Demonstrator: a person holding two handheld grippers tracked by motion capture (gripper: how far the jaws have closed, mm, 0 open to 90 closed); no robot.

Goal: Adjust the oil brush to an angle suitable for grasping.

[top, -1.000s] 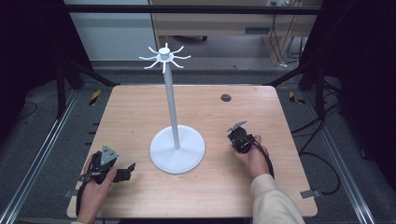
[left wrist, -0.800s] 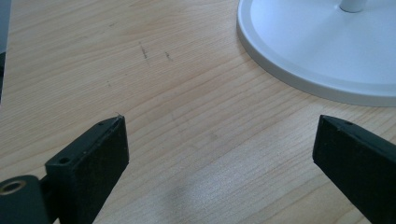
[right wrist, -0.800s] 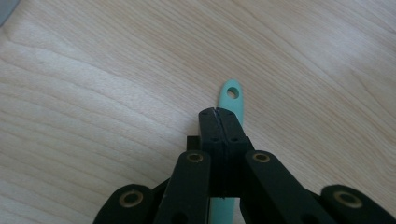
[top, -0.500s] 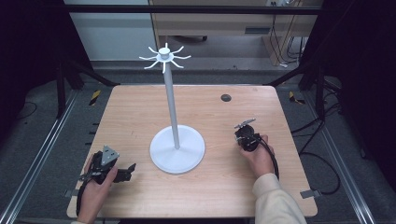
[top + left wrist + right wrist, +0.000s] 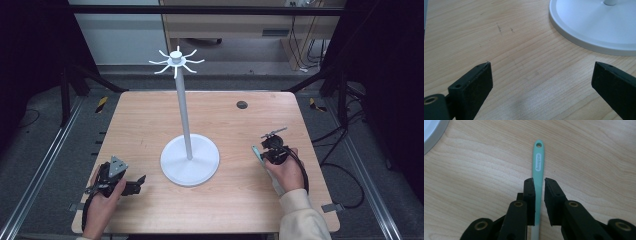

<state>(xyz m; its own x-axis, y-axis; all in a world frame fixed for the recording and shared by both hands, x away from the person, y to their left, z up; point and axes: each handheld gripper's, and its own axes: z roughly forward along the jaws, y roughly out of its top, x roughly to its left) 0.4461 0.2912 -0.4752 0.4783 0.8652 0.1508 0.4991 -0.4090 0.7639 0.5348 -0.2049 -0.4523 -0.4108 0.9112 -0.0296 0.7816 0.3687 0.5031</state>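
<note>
Jaws of right gripper (image 5: pixel 539 182) just eased apart around teal utensil handle (image 5: pixel 537 167), lying on table (image 5: pixel 150 120) right of white stand (image 5: pixel 189 159); likely released or regripping. Left gripper (image 5: pixel 541 75) spread wide, empty, near left.

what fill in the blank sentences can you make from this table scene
The white stand rests on a ____ base.
The left gripper has its jaws ____, with nothing between them.
The teal handle has a ____ through its far end.
Missing words: round; open; hole.
</note>
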